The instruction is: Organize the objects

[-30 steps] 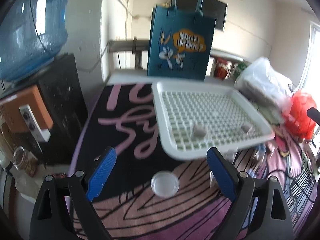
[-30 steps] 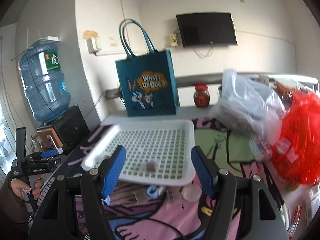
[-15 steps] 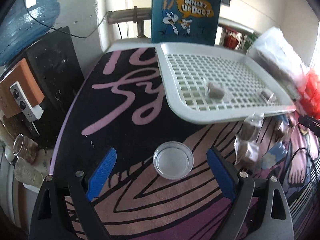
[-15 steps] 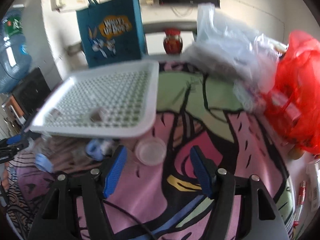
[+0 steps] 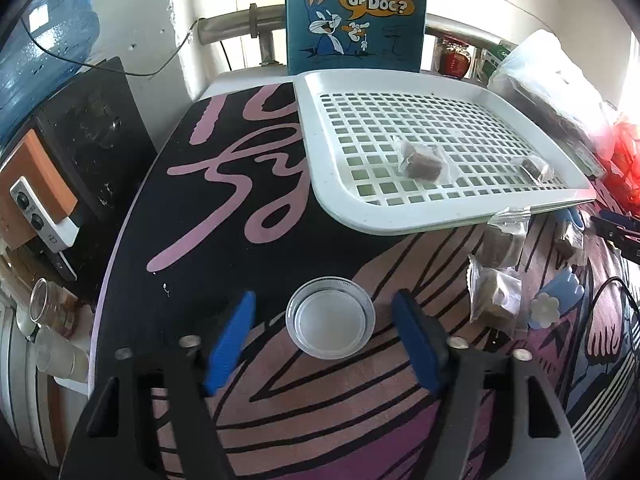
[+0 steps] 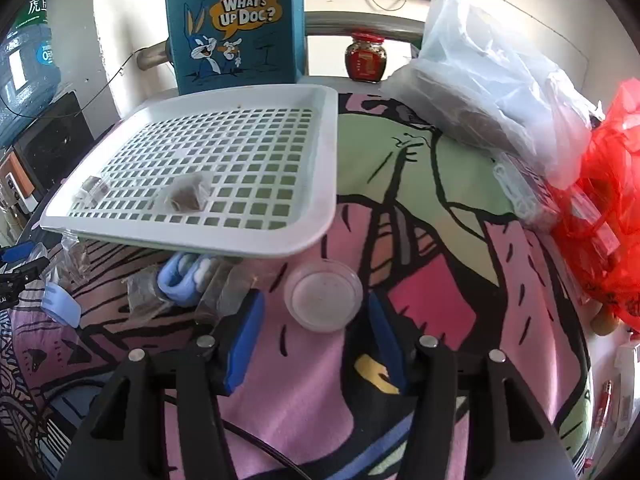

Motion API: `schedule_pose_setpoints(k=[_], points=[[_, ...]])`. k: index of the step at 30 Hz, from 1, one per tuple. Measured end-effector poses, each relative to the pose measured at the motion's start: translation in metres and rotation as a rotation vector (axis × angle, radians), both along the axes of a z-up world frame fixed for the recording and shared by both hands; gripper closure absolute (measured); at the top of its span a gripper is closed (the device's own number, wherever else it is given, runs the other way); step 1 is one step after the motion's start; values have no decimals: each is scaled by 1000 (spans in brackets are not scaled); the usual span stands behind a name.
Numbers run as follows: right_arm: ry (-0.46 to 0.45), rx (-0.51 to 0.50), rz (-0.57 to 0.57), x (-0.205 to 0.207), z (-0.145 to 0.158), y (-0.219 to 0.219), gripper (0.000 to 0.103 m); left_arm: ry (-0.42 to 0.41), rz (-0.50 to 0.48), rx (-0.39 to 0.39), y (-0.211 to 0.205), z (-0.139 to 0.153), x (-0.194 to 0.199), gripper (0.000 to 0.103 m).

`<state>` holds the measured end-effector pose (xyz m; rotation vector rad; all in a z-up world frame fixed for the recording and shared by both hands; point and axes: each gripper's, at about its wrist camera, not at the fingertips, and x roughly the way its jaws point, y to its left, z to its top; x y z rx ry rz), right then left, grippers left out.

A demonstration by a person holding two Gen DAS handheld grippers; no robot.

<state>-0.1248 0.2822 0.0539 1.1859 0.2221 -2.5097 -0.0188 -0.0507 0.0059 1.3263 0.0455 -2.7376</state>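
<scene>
A white slotted tray [image 5: 332, 208] [image 6: 316, 184] lies on the patterned cloth and holds two wrapped brown snacks [image 5: 422, 160] [image 6: 186, 196]. My left gripper [image 5: 330, 312] is open, its blue fingers on either side of a clear round lid [image 5: 330, 322] on the cloth. My right gripper [image 6: 316, 310] is open, its fingers flanking another clear round lid [image 6: 322, 294]. More wrapped snacks [image 5: 496, 296] [image 6: 140, 292] and blue clips [image 5: 556, 300] [image 6: 180, 280] lie in front of the tray.
A teal cartoon tote bag [image 5: 356, 16] [image 6: 236, 24] stands behind the tray. A red-lidded jar [image 6: 366, 58], a clear plastic bag [image 6: 488, 80] and a red bag [image 6: 612, 208] crowd the right. A water dispenser [image 5: 44, 80] stands beyond the left table edge.
Both grippers have tilted down and come close to the table. Each now has a clear lid between its fingers, and both pairs of fingers have narrowed a little.
</scene>
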Motion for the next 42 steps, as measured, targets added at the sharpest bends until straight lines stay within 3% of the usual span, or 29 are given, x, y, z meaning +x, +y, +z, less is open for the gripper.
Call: schedule_pose_setpoints(k=[3,4,10,15,22,31,42], points=[[-30,1,9,-4,-5,-3,59,9,-14,-3,2,1,1,63],[-18,3,12,-3,-4,-4,61,11,-16,-9,3,2,1,64],[-16,-22,24,4,-3,-3,65,43,-19,3,4,7,7,64],[56,-81,21,28,14,-2,65,89,-46,30,17,18,16,64],[174,-180,166,68,44,-33,65,167,-136,42,59,36,17,64],[175,-149,243,76,28,-65,65,196,-127,-28,75,27,14,64],[170,-166,248,75,24,-63,65,205,-124,-9,72,28,17,64]])
